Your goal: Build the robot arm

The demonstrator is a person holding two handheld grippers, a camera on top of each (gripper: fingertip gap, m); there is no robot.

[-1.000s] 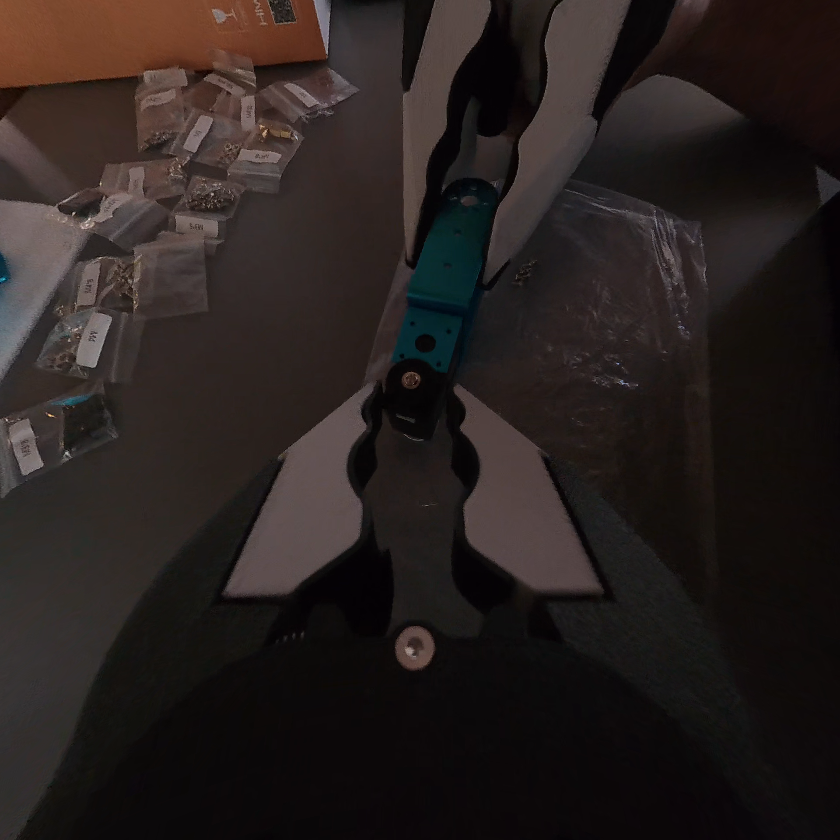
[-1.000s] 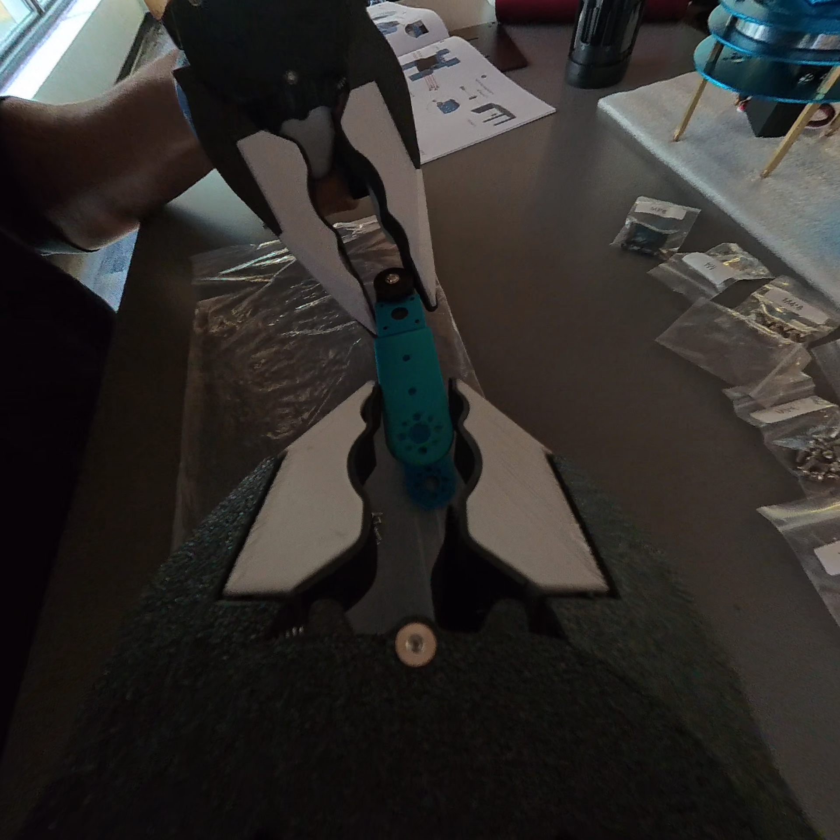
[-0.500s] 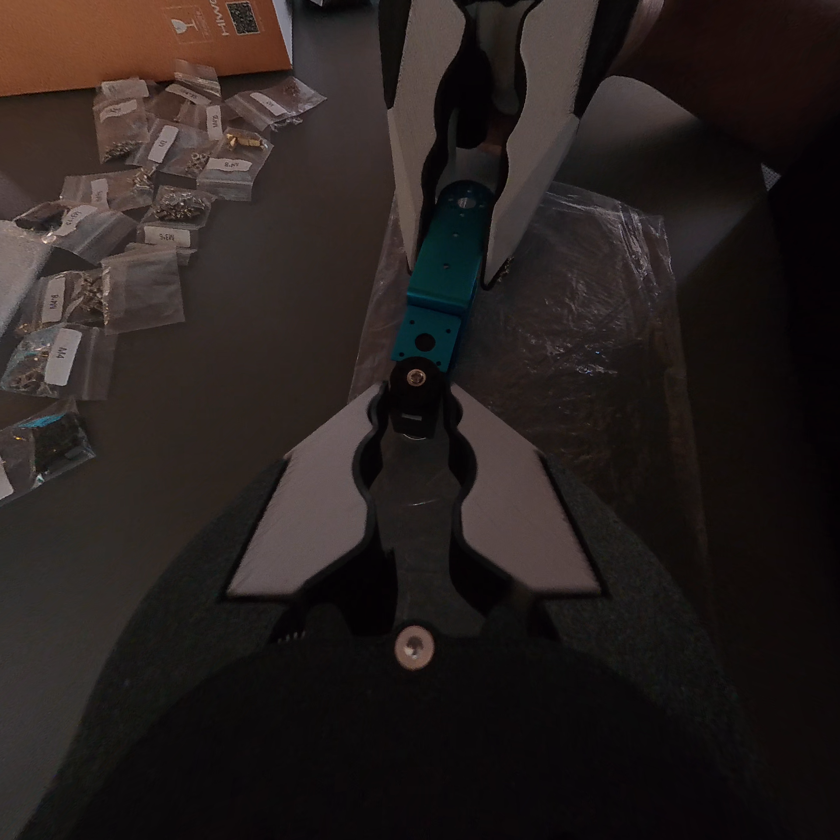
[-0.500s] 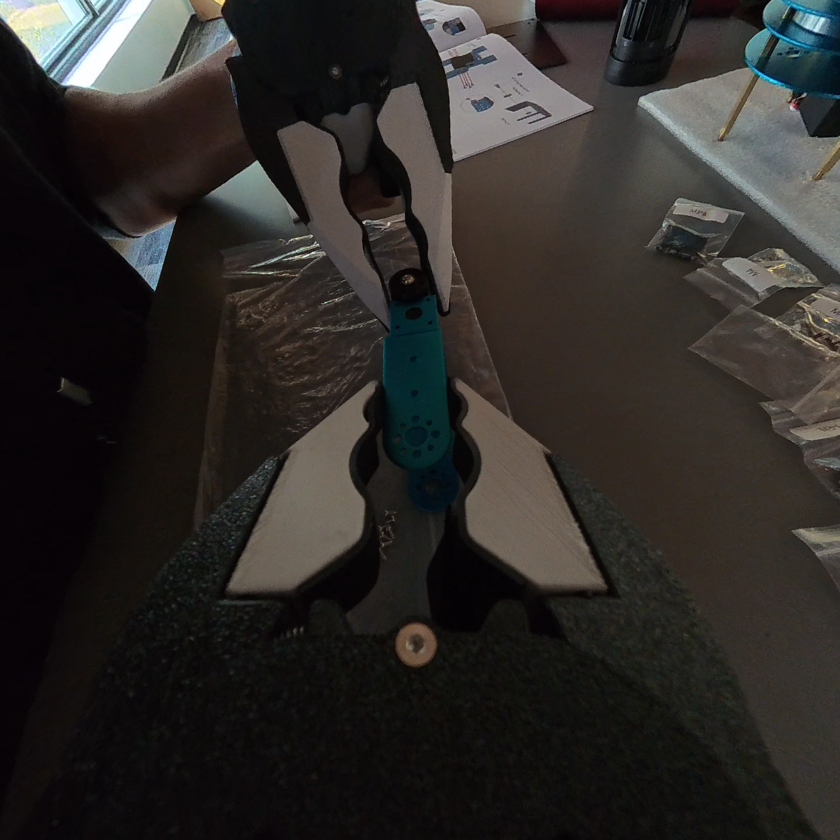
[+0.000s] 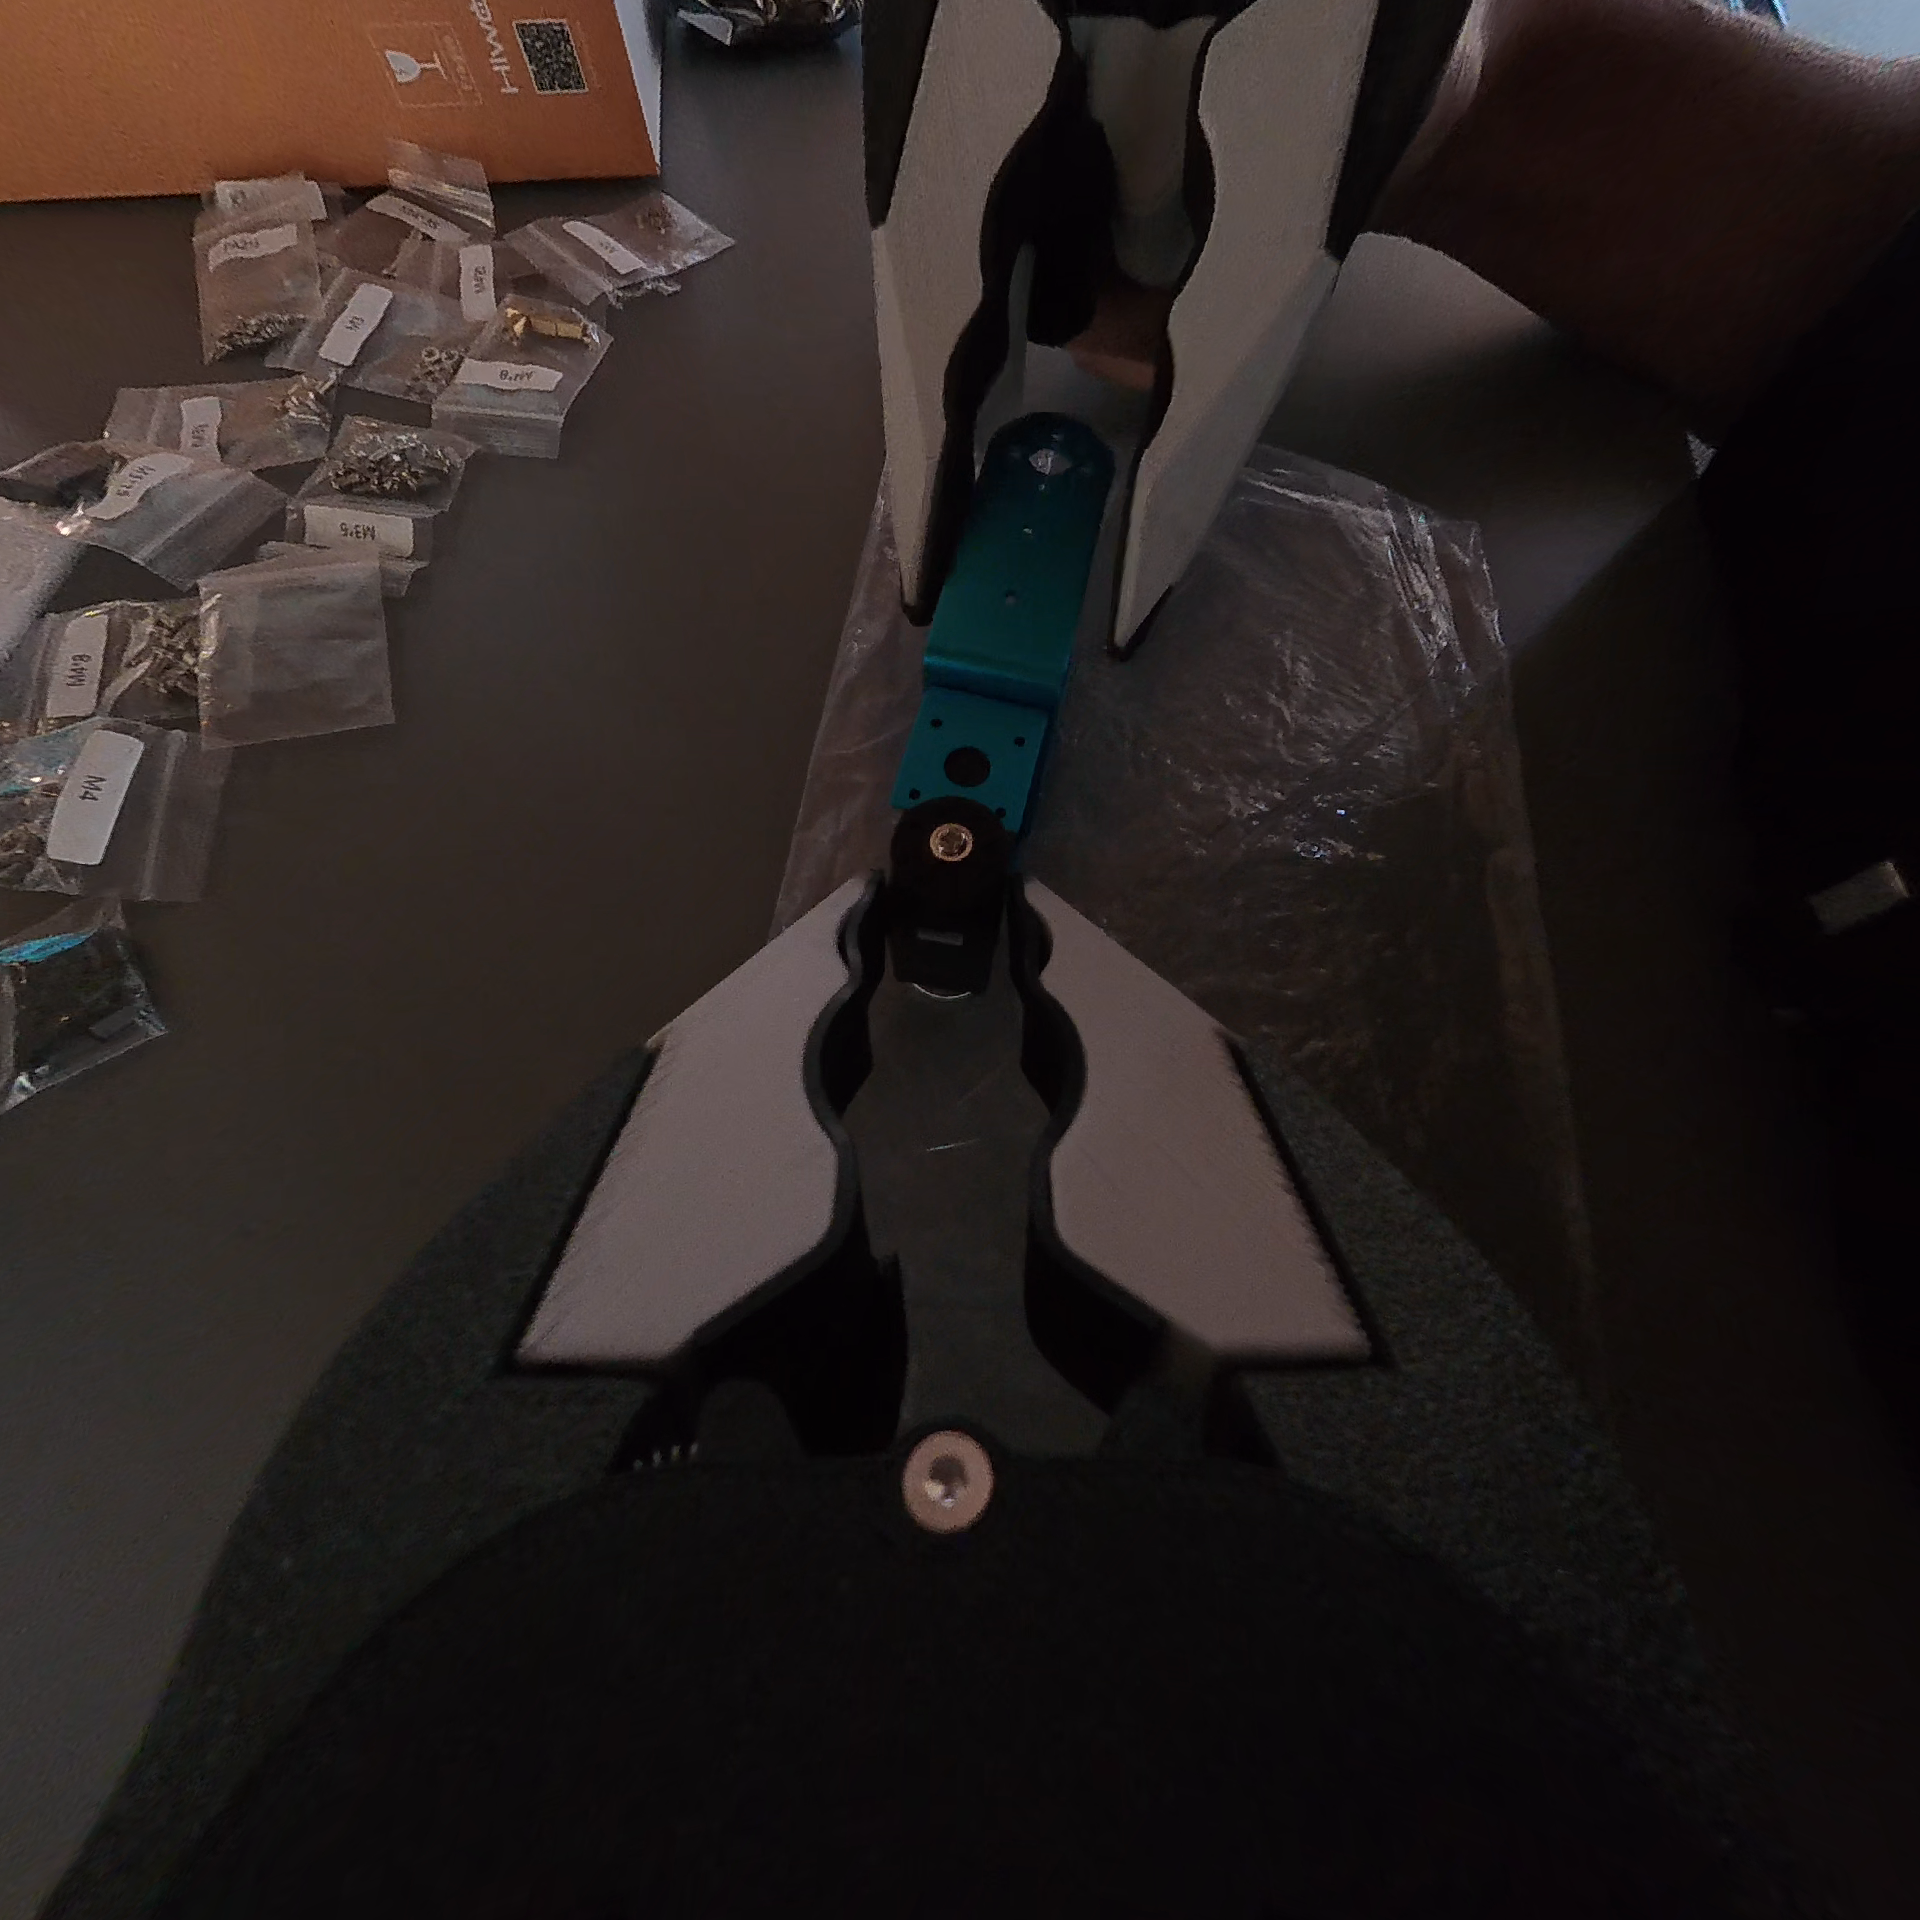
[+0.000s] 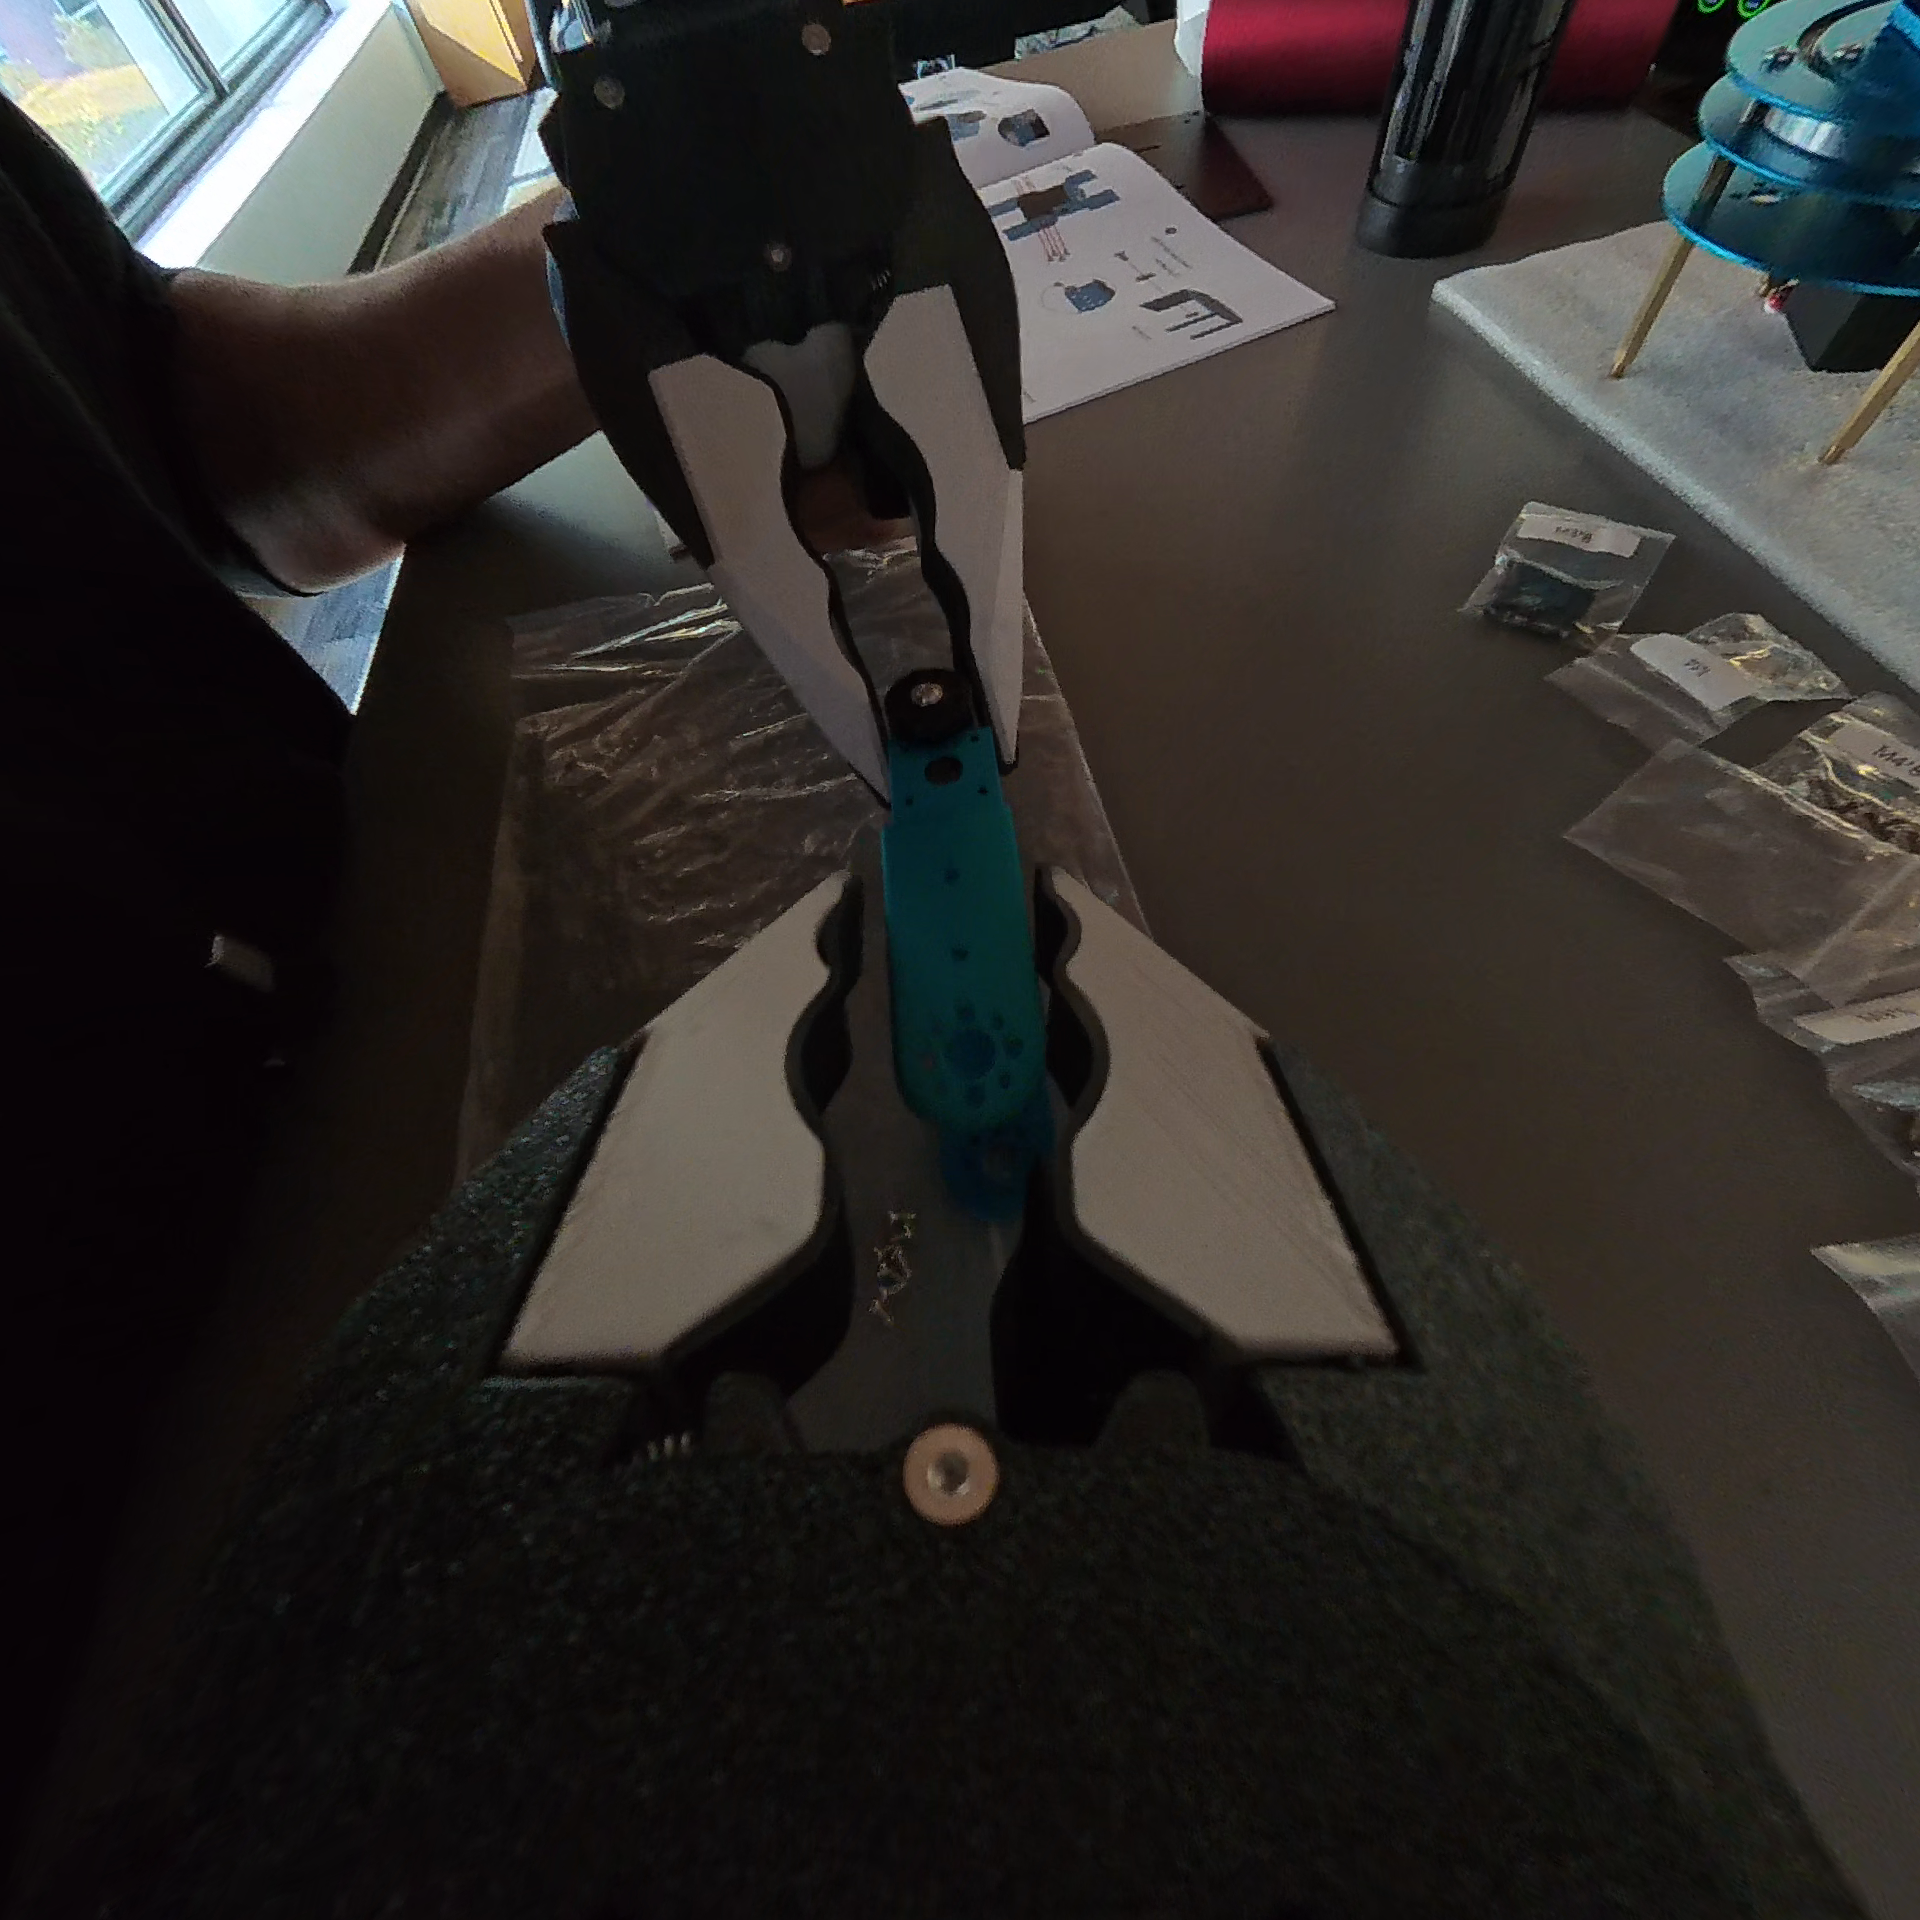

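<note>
A teal metal bracket (image 5: 1013, 582) with a black part (image 5: 940, 914) bolted to its near end lies between my two grippers, over a clear plastic sheet (image 5: 1299, 779). My left gripper (image 5: 945, 894) is shut on the black part, which carries a brass screw. My right gripper (image 5: 1023, 623) faces it from the far side. In the right wrist view the bracket (image 6: 956, 935) runs between the right gripper's (image 6: 951, 883) jaws with a thin gap on each side, so that gripper is open. The left gripper (image 6: 940, 774) grips the far end there.
Several small labelled bags of hardware (image 5: 343, 499) lie left, by an orange box (image 5: 260, 83). In the right wrist view more bags (image 6: 1714, 810), an open booklet (image 6: 1132, 281), a black bottle (image 6: 1455, 125) and a blue disc stack (image 6: 1808, 156) on white foam (image 6: 1662, 416). A person's arm (image 6: 364, 395) holds the left gripper. There is about 5 cm between the tips of the two grippers.
The right gripper's jaws have spread off the teal bracket, which they clamped a second ago. The left gripper keeps its hold on the black part. Both grippers have shifted slightly.
</note>
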